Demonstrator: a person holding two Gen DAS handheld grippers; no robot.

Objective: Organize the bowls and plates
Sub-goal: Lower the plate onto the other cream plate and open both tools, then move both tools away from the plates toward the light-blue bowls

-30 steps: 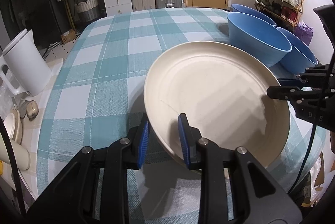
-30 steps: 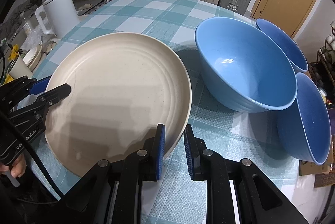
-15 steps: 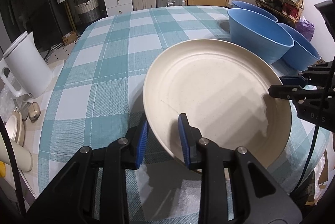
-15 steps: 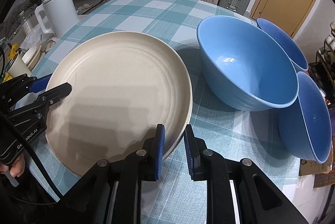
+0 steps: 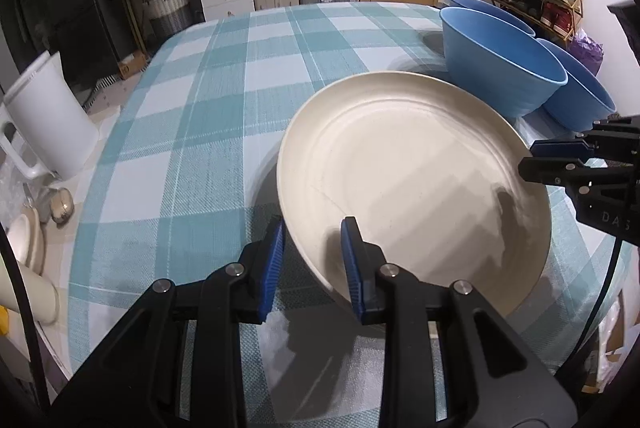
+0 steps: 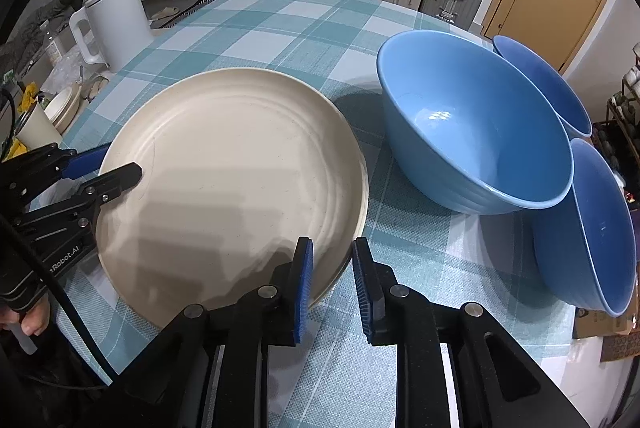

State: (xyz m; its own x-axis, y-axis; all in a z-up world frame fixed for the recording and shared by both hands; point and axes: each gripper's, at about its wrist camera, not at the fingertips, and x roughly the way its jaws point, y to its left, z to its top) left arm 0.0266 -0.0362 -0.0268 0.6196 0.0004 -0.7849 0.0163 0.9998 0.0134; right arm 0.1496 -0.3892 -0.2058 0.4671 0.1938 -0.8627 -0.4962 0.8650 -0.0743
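Both grippers clamp one cream plate over the counter.
Left hand-held gripper [image 5: 312, 260] and right hand-held gripper [image 6: 332, 280] grip plate [image 6: 232, 184] rims; three blue bowls [image 6: 476, 132] beside it unstacked, sorting barely begun.

Left gripper [image 5: 312, 248] pitched steeply down, jaws nearly closed, clamped on the plate [image 5: 420, 188] rim at its near-left edge. Right gripper [image 6: 332, 276] likewise pitched down, blue pads [image 6: 304, 280] pinching the opposite rim. Fingers of a hand [image 6: 34, 324] visible behind the left gripper.
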